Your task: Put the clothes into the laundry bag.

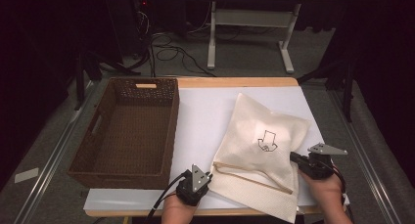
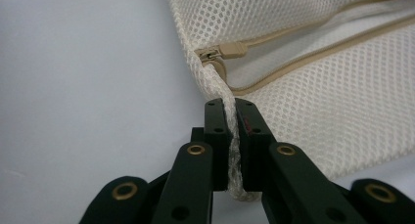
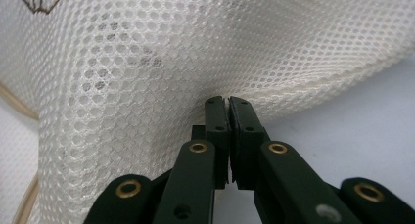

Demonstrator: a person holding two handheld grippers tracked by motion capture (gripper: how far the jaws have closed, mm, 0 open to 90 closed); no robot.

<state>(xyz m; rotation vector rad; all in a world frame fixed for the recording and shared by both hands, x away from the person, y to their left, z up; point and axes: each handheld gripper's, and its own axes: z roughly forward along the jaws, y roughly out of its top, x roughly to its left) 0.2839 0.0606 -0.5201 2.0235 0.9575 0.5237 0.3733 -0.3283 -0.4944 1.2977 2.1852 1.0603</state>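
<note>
Mesh bag [image 1: 259, 150] looks light and floppy; left claw [image 2: 231, 106] and right claw [image 3: 228, 100] each pinch a bottom corner, sensible holds.

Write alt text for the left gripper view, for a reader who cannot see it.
The left gripper has its two black jaws shut on the corner edge of a cream mesh laundry bag lying on a white table surface. Just beyond the pinched corner sits the bag's tan zipper pull, at the end of its zipper.
</note>
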